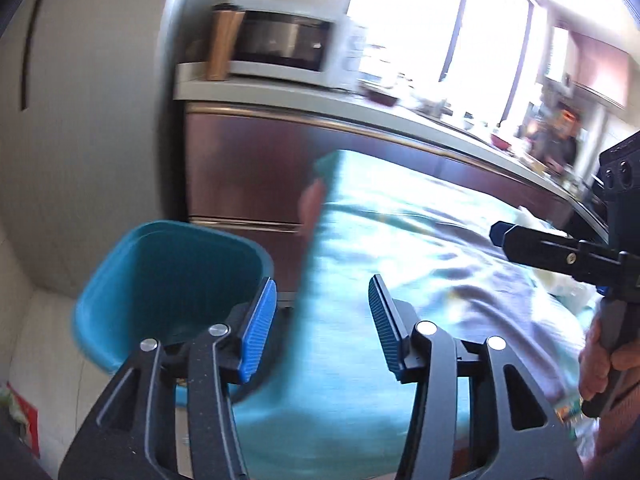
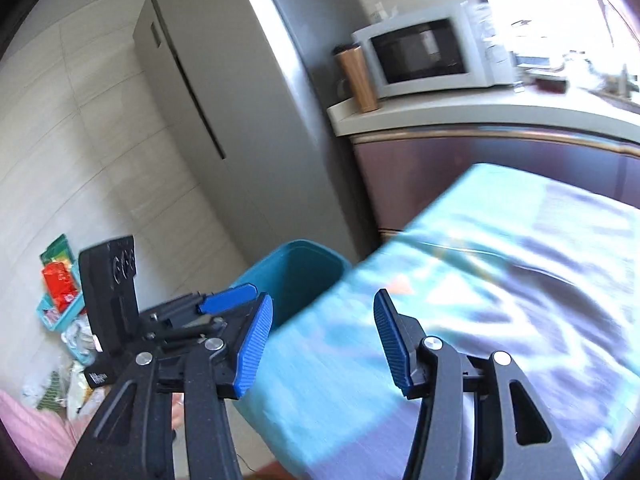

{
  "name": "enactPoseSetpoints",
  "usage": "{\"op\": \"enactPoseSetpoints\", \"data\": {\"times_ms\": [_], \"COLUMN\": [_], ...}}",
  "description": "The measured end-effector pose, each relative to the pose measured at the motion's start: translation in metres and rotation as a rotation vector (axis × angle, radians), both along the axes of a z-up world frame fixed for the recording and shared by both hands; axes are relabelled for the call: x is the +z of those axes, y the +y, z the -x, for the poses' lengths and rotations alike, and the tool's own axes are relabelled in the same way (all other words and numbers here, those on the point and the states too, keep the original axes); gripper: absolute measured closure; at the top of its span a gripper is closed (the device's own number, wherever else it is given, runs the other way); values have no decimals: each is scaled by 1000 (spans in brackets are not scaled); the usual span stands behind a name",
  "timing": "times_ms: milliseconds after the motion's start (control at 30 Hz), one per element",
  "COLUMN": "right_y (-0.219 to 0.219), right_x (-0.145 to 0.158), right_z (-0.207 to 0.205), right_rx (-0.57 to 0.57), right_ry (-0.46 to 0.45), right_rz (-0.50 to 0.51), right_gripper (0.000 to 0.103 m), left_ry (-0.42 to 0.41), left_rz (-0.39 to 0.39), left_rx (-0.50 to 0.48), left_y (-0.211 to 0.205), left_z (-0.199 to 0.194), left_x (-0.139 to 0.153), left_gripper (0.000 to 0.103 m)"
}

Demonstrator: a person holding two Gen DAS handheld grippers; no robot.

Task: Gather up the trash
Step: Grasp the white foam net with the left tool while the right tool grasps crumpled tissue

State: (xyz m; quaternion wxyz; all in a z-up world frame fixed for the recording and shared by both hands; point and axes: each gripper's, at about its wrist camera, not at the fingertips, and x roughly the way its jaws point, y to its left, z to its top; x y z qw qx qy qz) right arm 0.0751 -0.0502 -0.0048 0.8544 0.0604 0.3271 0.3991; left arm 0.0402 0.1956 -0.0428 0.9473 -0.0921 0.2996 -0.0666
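A teal trash bin stands on the floor against the corner of a table draped in a light blue cloth; no contents show in it. My left gripper hovers open over the table edge beside the bin, with nothing between its blue pads. My right gripper is open too and bare, above the cloth with the bin just ahead of it. Some white crumpled trash lies on the cloth under the right gripper, which a hand holds. The left gripper shows at the left of the right wrist view.
A grey fridge stands behind the bin. A counter carries a white microwave and a copper tumbler, with dark cabinet fronts below. Packets fill a small teal basket and wrappers litter the floor at left.
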Motion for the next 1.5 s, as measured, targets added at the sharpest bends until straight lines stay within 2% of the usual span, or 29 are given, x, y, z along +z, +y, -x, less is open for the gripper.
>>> {"op": "enactPoseSetpoints", "data": {"times_ms": [133, 367, 533, 633, 933, 1133, 1233, 1300, 1500], "right_y": [-52, -140, -194, -220, -239, -242, -245, -248, -258], "right_x": [-3, -3, 3, -4, -39, -48, -52, -53, -52], "right_z": [21, 60, 73, 74, 63, 58, 57, 58, 61], "right_rx": [-121, -370, -545, -602, -623, -639, -646, -648, -657], "right_ry": [-26, -97, -148, -133, -37, -17, -3, 2, 11], "right_rz": [22, 49, 73, 72, 80, 71, 66, 59, 27], "right_gripper": [52, 52, 52, 52, 51, 51, 53, 58, 71], "left_ry": [-5, 47, 91, 116, 200, 213, 213, 218, 220], "left_rz": [17, 42, 57, 57, 17, 25, 14, 21, 14], "left_rx": [-143, -362, -472, -516, -555, -569, -564, -569, -559], "left_y": [-50, -144, -192, -213, -246, -255, -260, -261, -260], "left_z": [-5, -13, -18, -22, -29, -33, -34, -34, -34], "left_x": [4, -5, -15, -20, -37, -38, -38, -38, -37], "left_gripper": [53, 50, 47, 45, 39, 39, 42, 51, 64]}}
